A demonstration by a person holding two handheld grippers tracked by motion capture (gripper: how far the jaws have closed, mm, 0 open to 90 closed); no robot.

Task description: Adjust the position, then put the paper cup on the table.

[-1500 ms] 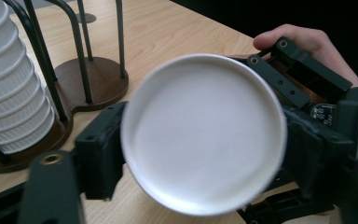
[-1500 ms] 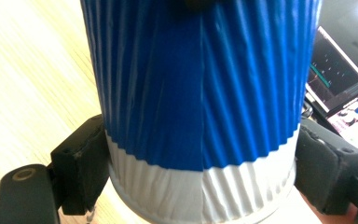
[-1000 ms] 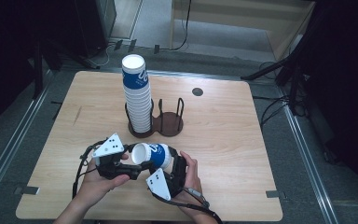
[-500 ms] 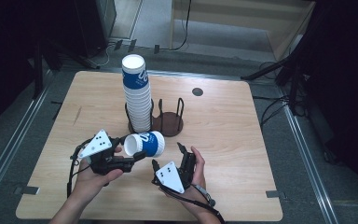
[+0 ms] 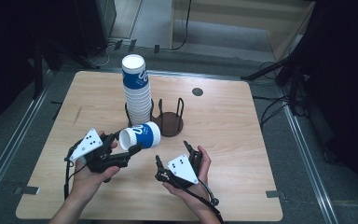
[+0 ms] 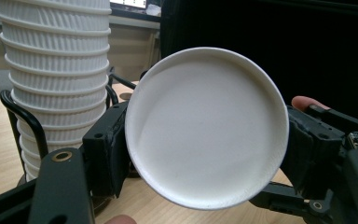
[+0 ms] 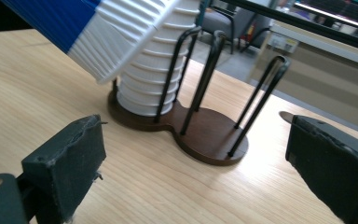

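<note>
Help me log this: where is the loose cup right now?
In the high view, the cup lies sideways in the left gripper, above the table's near left, just in front of the cup stack.

Tall stack of ribbed white-and-blue paper cups (image 5: 137, 91) in dark wire cup holder (image 5: 170, 122) blocks table centre; light wooden tabletop (image 5: 242, 135) right of holder lies open; near edge crowded by hands.

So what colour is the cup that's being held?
The cup is white with a blue band and white lettering, seen best in the high view.
</note>
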